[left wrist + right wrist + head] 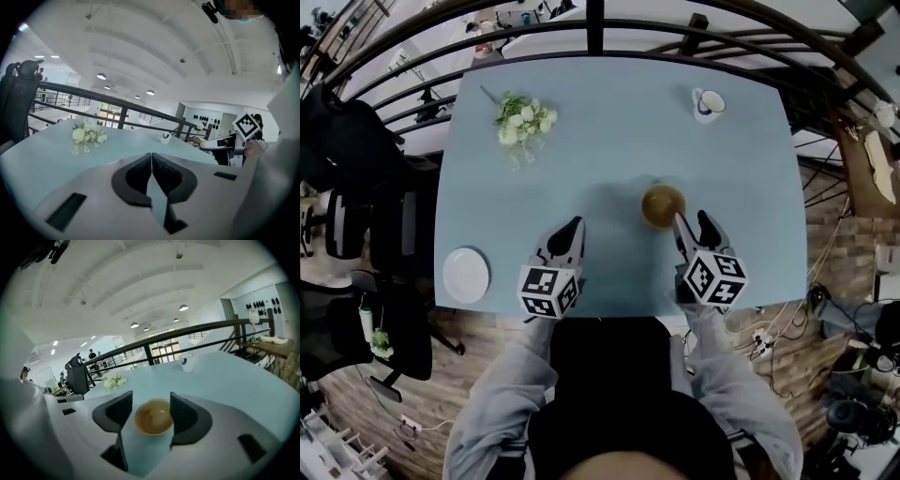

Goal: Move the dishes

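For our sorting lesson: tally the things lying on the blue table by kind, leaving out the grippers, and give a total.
Bowls: 1 (brown bowl)
Plates: 1 (white plate)
Cups: 1 (white cup)
Flowers: 1 (flower bunch)
Total: 4

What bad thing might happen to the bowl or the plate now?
The brown bowl sits right by the open right gripper, so a careless move might bump it or slide it across the table. The white plate lies close to the table's near edge, not far from the left gripper, so a nudge might push it off.
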Available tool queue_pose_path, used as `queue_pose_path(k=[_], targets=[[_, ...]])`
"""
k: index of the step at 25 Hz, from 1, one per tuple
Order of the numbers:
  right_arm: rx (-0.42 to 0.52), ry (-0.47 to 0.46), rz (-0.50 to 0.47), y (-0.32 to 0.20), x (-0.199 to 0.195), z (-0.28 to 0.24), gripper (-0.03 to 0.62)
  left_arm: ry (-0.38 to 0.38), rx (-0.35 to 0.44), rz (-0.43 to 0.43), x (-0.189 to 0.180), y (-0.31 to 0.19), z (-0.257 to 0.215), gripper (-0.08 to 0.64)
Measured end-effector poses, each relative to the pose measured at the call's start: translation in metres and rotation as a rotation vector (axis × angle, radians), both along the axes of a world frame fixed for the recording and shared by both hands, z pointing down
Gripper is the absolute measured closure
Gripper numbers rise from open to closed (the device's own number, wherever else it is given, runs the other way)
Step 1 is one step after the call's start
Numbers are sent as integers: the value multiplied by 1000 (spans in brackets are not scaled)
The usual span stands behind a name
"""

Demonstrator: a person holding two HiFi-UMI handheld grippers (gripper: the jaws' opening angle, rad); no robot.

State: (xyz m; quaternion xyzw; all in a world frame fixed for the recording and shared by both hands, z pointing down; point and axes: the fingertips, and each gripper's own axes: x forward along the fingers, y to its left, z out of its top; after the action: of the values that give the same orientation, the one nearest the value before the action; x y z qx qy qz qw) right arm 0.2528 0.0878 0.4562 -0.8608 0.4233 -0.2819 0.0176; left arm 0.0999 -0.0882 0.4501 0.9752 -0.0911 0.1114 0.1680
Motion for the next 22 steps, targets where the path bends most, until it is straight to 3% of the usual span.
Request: queue_pose_path(k=[7, 14, 19, 22], targets=[[26, -37, -41, 3, -37, -1, 330, -35, 42, 0, -28, 12, -3, 541], [29, -87, -79, -7, -50, 8, 331, -81, 10, -47, -49, 10, 16, 541], [47, -155, -182, -32, -71, 11, 327, -70, 23, -111, -64, 1, 8, 542], [80, -229, -280, -60, -92, 11, 290, -78, 27, -168, -86, -11, 7, 541]])
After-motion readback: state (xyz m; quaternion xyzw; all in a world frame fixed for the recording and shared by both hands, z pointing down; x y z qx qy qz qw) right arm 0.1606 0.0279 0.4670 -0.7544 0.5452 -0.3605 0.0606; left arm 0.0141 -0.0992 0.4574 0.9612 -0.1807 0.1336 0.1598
